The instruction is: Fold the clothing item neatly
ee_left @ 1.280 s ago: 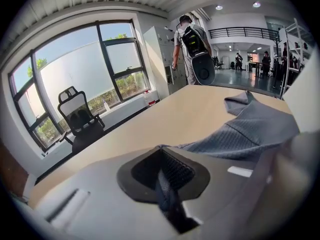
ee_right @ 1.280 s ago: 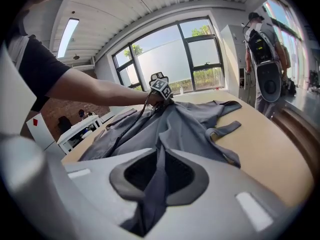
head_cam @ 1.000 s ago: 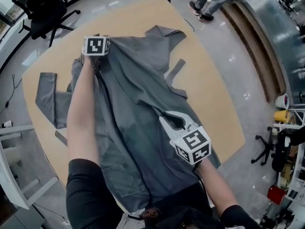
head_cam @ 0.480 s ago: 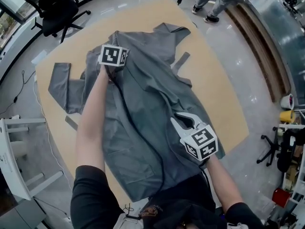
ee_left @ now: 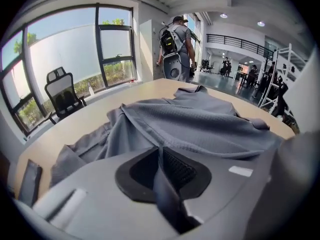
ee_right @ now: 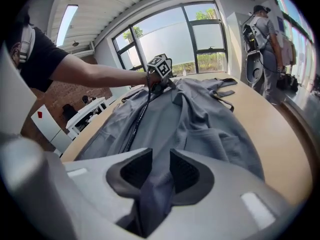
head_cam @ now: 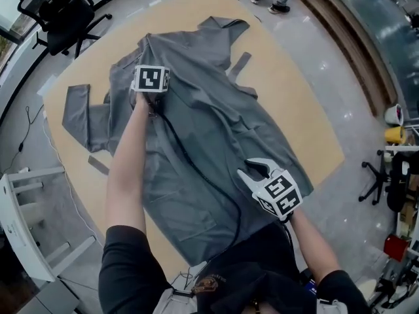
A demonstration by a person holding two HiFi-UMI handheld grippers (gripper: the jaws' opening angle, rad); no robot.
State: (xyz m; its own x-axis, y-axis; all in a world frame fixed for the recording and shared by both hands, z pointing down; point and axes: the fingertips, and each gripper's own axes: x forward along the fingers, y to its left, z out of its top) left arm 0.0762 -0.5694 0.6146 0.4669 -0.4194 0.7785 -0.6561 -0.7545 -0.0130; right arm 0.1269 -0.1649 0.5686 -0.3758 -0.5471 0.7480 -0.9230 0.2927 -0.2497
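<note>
Between the fingers (ee_left: 181,173) of the left gripper (ee_left: 160,154) a ridge of grey cloth is pinched. These fingers have just been closing, and the fold is clamped tight. The fingers (ee_right: 186,170) of the right gripper (ee_right: 156,170) have just been opening. Cloth lies draped through their gap but is not squeezed, so that hold is judged to be released.

Both grippers are on the garment (head_cam: 209,129), which is spread lengthwise over the tabletop (head_cam: 298,97), with its hem at the near edge and its collar (head_cam: 226,26) at the far end. The left pinch sits high up, beside the top of the zip (head_cam: 196,169). The right gripper is near the lower right edge. One sleeve (head_cam: 77,118) lies out flat to the left, and a strap (head_cam: 239,64) sticks out on the right.

The step in hand is judged to be the squaring-up of the body before any fold is made. It is best done with the left pinch drawn away from the hem, low over the tabletop, so that the zip line is pulled straight and the creases near the shoulder are taken out. The right fingers should be backed clear of the cloth before they are lifted, or the lower panel may be dragged out of line. A fresh hold at the hem corner would give a second anchor, so that the cloth can be tensioned between two points. Slack cloth like this is expected to slide and bunch, so a shallow bite and slow pulls are advised. The sleeve is better left until the body lies flat.
</note>
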